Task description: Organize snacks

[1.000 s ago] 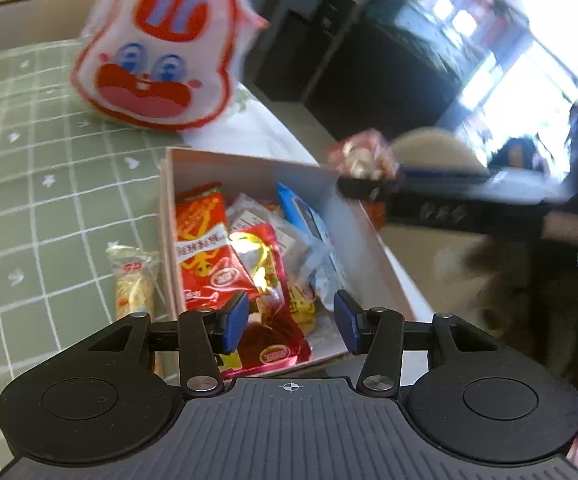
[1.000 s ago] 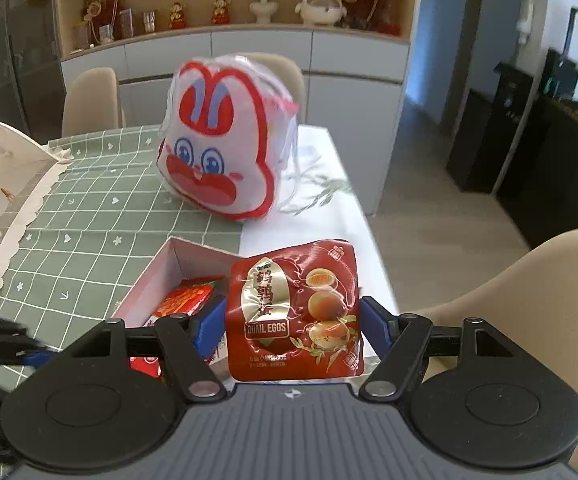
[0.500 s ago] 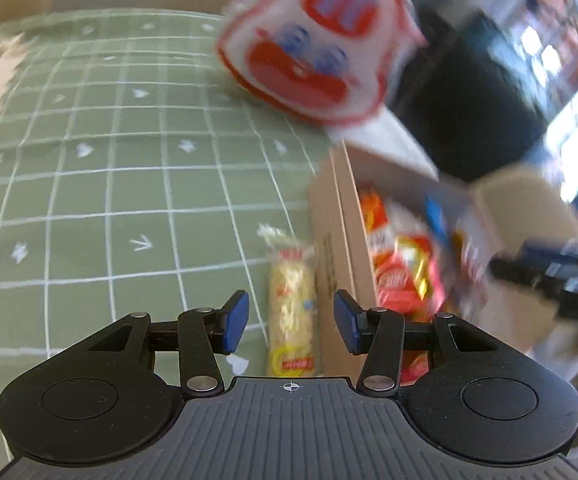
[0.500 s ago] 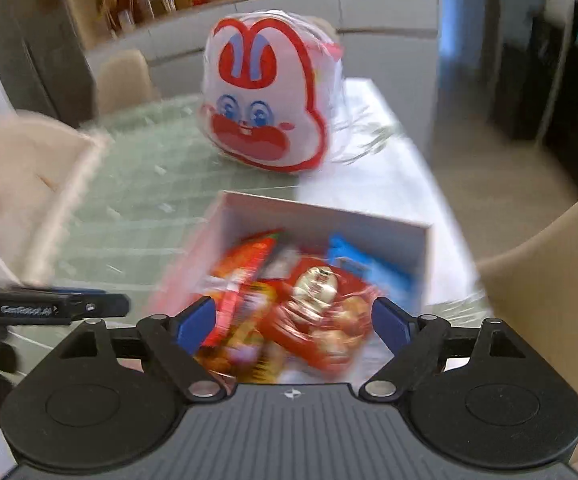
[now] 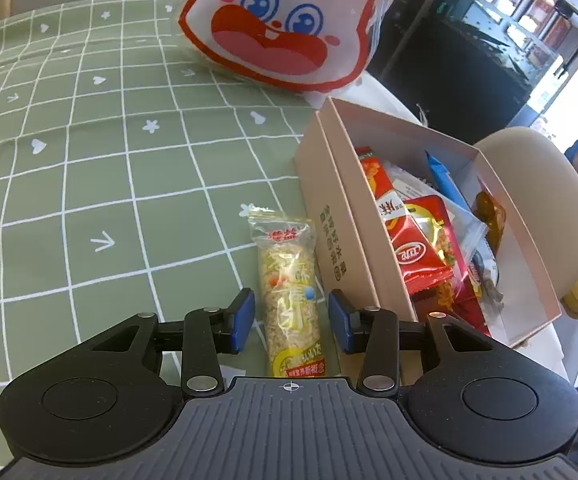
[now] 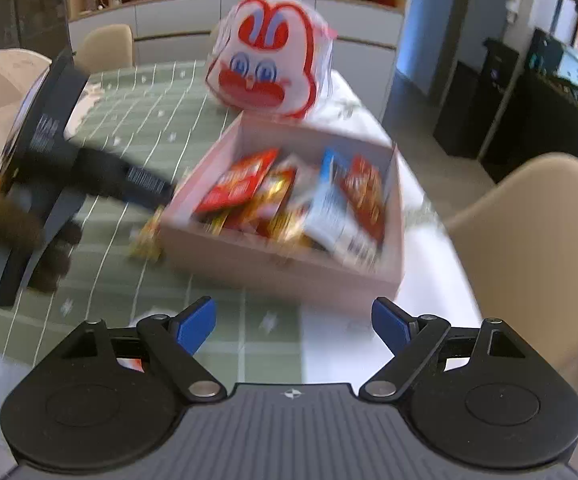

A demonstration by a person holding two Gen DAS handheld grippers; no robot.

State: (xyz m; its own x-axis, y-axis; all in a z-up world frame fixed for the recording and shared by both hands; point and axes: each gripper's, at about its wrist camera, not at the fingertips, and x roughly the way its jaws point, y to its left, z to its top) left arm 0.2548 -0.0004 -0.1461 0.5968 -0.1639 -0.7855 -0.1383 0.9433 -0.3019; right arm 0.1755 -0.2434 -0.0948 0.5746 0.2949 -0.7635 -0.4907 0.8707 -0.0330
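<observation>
now left gripper (image 5: 291, 322) jaws closing around rice bar (image 5: 291, 300) — untouched; right gripper (image 6: 293, 324) jaws spread, empty.

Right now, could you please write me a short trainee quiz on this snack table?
1. True or false: the oat bar lies inside the pink box.
2. What is between the fingers of the right claw? A) a red packet B) nothing C) the rabbit bag
3. Fill in: the closing left claw has the oat bar ____ its pads.

Key: 1 false, it lies on the green cloth beside the box; 2 B; 3 between, not yet pressed.
</observation>
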